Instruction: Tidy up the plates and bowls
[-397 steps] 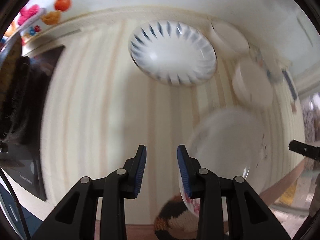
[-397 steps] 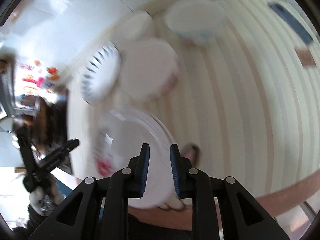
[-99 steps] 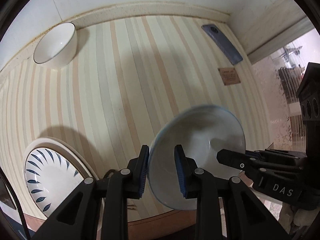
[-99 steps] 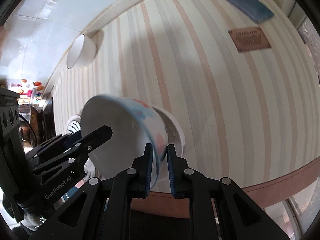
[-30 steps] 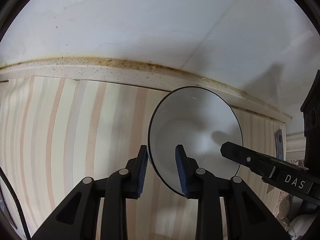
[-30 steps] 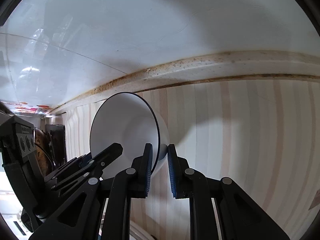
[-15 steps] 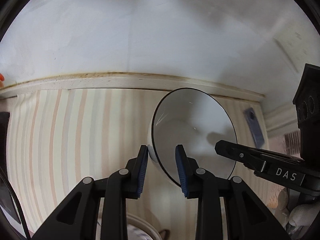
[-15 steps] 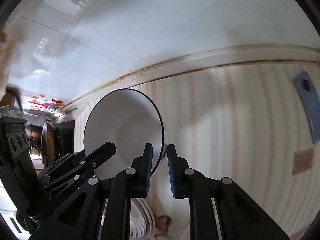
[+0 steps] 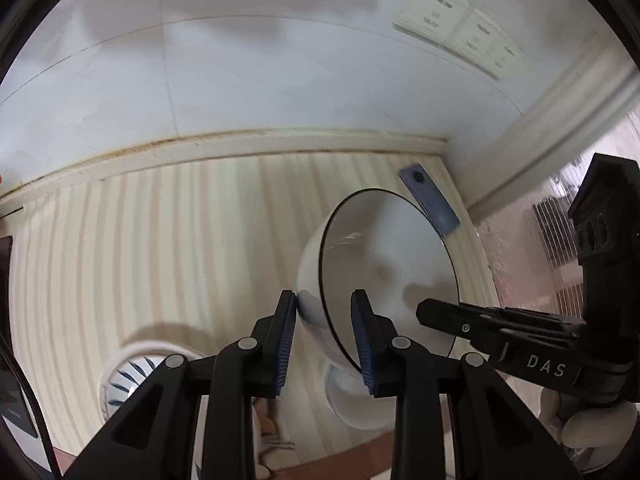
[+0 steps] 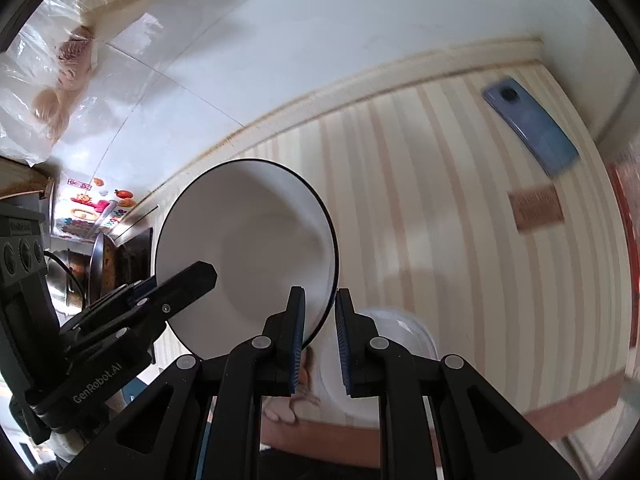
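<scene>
- Bowl (image 9: 384,264), white with a thin dark rim, is held tilted in the air above the striped countertop (image 9: 160,240), its opening turned toward the right in the left wrist view.
- Far left in the right wrist view, a dark pan (image 10: 100,264) stands by the wall near colourful stickers (image 10: 96,204).
- Plate with a blue petal pattern (image 9: 128,376) lies near the left, low on the counter.
- Left gripper (image 9: 324,336) pinches the bowl's near-left rim, jaws narrowed onto the wall of the bowl, one pad outside and one inside.
- Second white bowl (image 9: 356,400) sits on the counter just below the held one, near the front edge.
- Right gripper (image 10: 320,336) grips the opposite side of the rim, its jaws close together on the edge of the bowl.
- Blue phone (image 10: 528,128) lies far right on the counter, by the corner; a small brown card (image 10: 536,208) lies nearer, apart from it.
- White wall sockets (image 9: 456,28) sit high on the tiled wall at far right.
</scene>
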{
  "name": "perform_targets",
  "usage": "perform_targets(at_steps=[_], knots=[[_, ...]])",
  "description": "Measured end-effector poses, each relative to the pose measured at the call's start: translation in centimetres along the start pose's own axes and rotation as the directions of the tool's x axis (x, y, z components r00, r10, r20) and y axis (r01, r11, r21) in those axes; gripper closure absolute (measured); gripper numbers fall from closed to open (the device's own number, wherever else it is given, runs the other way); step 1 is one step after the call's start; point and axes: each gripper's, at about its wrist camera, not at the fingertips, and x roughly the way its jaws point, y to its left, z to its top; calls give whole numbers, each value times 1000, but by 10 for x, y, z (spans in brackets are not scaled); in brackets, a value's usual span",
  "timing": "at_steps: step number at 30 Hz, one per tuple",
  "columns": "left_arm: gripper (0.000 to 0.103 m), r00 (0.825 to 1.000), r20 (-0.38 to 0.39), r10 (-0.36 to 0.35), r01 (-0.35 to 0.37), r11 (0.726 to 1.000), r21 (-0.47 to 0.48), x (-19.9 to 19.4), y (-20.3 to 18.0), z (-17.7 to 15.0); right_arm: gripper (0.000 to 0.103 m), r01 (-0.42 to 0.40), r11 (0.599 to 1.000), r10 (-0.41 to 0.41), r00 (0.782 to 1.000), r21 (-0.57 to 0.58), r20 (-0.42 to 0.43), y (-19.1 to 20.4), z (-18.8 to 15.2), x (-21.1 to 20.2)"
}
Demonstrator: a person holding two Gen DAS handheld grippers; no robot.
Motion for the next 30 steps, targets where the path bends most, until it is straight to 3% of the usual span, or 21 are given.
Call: perform_targets(at_steps=[10, 22, 30], knots=[[77, 996, -91, -26, 31, 998, 50, 30, -25, -40, 86, 40, 998, -38, 998, 42, -47, -41, -57, 7], [77, 985, -173, 16, 2, 994, 105, 72, -31, -66, 86, 67, 994, -58, 993, 87, -101, -71, -71, 41], [77, 983, -183, 26, -4, 993, 120, 77, -33, -68, 86, 84, 993, -72, 990, 87, -124, -72, -75, 48]])
